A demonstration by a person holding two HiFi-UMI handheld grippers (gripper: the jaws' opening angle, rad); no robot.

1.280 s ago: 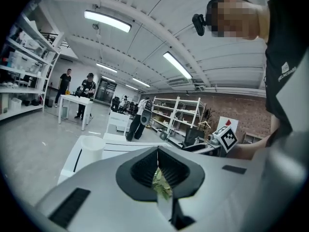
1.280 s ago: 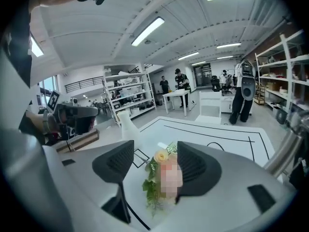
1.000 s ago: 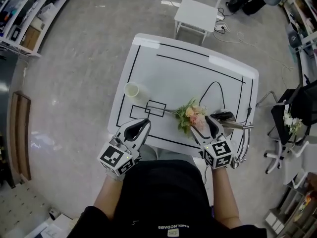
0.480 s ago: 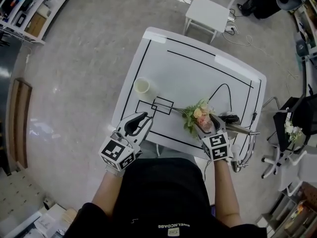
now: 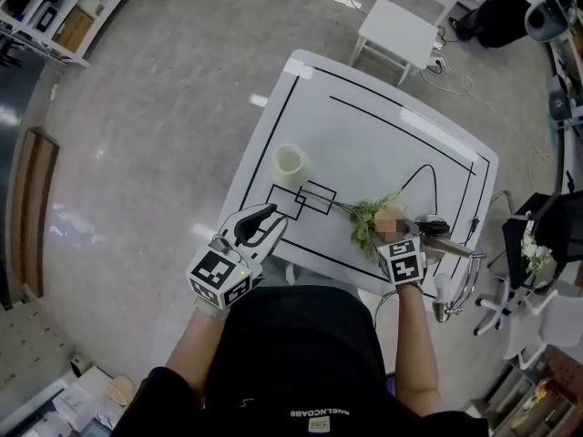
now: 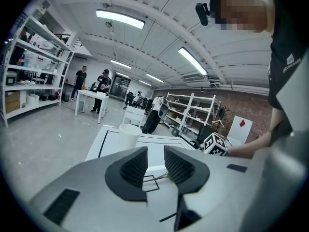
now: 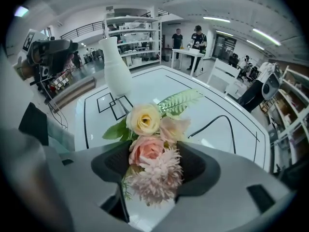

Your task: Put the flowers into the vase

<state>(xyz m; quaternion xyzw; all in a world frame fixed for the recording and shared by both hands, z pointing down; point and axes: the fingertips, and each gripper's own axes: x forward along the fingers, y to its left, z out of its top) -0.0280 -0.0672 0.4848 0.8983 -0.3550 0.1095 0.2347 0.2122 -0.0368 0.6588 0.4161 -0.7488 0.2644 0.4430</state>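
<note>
**Two grippers, one bunch of flowers**

The flowers [image 5: 366, 218] lie flat on the table [image 5: 364, 144], right under my right gripper [image 7: 154, 156]. Their long way runs sideways. The blooms sit between my right jaws, and the stems point off toward my left gripper [image 5: 273, 217]. My right jaws stand wide apart and do not squeeze the blooms. My left jaws have just been opening, with nothing between them. The vase [image 5: 290, 160] stands upright ahead of my left gripper, well apart from the flowers. A second ago my right gripper was just behind the blooms. Now it has come down over them.
</note>
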